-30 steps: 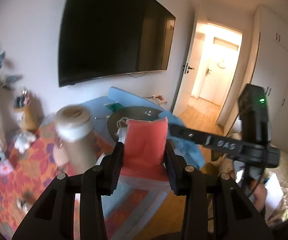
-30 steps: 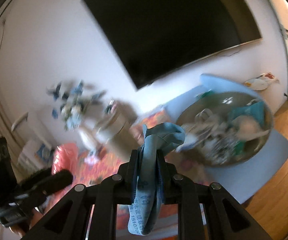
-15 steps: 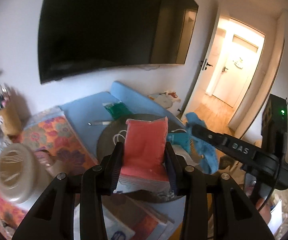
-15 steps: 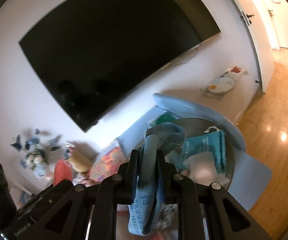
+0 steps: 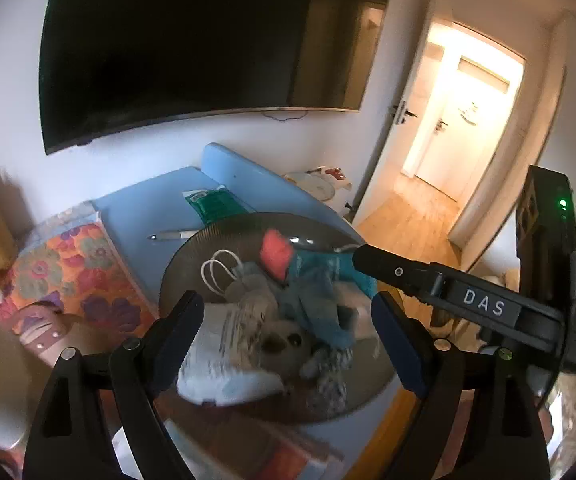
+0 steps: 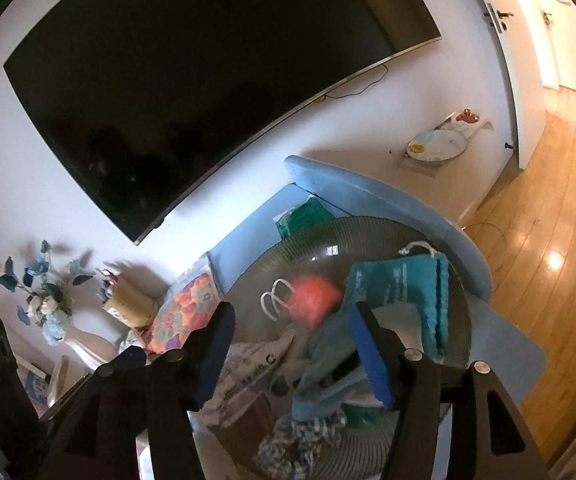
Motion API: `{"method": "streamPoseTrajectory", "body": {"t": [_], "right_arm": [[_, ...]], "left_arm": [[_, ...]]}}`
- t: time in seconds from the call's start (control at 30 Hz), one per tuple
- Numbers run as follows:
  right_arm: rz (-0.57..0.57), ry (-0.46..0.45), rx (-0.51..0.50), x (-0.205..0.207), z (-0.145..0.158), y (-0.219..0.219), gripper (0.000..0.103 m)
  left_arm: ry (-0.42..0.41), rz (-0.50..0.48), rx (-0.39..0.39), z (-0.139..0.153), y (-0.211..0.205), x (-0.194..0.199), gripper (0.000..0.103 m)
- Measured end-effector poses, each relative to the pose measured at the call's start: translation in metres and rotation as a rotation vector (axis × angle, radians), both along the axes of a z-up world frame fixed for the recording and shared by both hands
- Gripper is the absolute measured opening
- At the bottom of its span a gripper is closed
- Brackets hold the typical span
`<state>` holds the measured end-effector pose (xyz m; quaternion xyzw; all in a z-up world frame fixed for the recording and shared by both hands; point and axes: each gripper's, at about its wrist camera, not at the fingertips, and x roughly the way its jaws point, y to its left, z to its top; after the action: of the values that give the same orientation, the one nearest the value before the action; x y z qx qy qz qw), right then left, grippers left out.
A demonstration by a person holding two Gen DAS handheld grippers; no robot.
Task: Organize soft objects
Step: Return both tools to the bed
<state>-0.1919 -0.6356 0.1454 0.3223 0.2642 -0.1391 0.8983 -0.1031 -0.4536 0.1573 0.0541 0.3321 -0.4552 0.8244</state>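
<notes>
Left gripper (image 5: pixel 288 340): jaws spread wide, nothing between them, poised above the near rim of the bowl.

Right gripper (image 6: pixel 292 344): jaws likewise spread and empty, hanging over the same bowl; its body also crosses the right of the left view.

Bowl (image 5: pixel 191 248): broad, dark, ribbed glass dish on a blue surface (image 5: pixel 147 208). Holds the gathered soft objects in one loose heap.

Contents, near to far: white printed pouch (image 5: pixel 227 344); patterned knit piece (image 6: pixel 300 440) at the near rim; blue cloth (image 6: pixel 328 364), crumpled at centre; red pouch (image 6: pixel 312 300), blurred, apparently just dropping onto the pile; teal drawstring bag (image 6: pixel 400 284) against the far wall.

Beyond the bowl: green packet (image 5: pixel 211 200) and a pen (image 5: pixel 171 235) lying on the blue surface; floral cushion (image 5: pixel 67 264) to the left; dark television (image 5: pixel 191 48) on the wall.

Handling note: the step appears to be release into the bowl. Best done by keeping both sets of jaws apart and lifting straight up, so no cord or fold snags a finger and drags out. Any further items should land centrally, away from the rim.
</notes>
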Motion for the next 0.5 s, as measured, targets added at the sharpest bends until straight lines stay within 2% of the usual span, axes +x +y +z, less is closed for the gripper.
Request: {"method": "streamPoseTrajectory", "body": {"t": [0.13,0.3,0.43,0.5], "right_arm": [[0.014,-0.02,-0.029,-0.022,0.004,0.019,0.06],[0.081,-0.031,-0.069,-0.037,0.009,0.06,0.061],[0.158,-0.034,-0.148,-0.046,0.023,0.104,0.061],[0.21,-0.048,-0.176,-0.05,0.028,0.126,0.066]], "left_arm": [[-0.051,-0.021,-0.041,0.014,0.037,-0.025,0.085],[-0.105,0.009,-0.054,0.024,0.087,-0.046,0.085],[-0.153,0.07,-0.052,0.031,0.133,-0.055,0.085],[-0.196,0.135,-0.038,0.033,0.162,-0.058,0.085]]}}
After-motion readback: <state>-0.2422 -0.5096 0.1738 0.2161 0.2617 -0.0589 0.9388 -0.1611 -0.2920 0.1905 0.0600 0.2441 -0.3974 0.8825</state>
